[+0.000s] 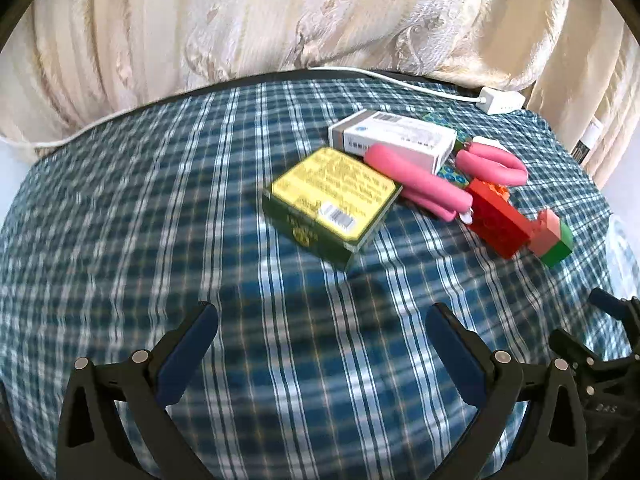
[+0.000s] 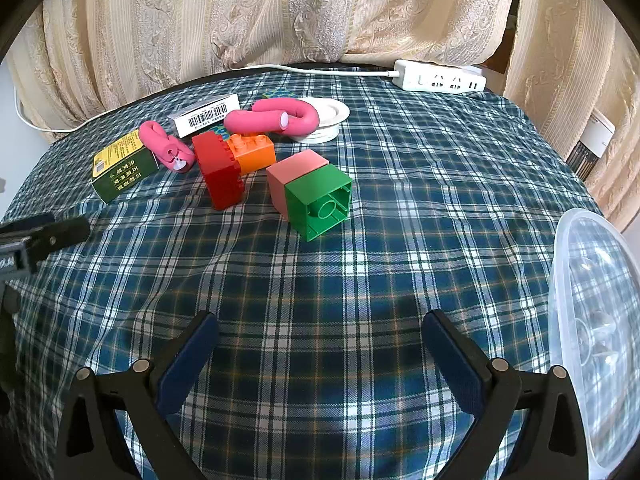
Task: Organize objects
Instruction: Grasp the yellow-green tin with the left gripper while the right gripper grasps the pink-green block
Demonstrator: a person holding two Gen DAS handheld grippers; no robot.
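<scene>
tablecloth (image 2: 320, 280): blue, dark green and white plaid with thin orange lines
curtain (image 2: 240, 20): cream with pale damask stripes
flat box (image 1: 332, 204): dark green sides, yellow label
medicine box (image 1: 394, 136): white with a grey end
foam rollers (image 2: 276, 118): pink
large brick (image 2: 218, 170): red
small brick (image 2: 252, 152): orange
joined cubes (image 2: 316, 196): pink and green
power strip (image 2: 440, 76): white
round dish (image 2: 328, 114): white
tub (image 2: 596, 320): clear
finger pads (image 2: 186, 360): dark blue on black

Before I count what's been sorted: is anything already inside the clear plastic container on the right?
No: the clear plastic container shows only the checked tablecloth through its walls, and the blocks and boxes all lie on the cloth.
</scene>
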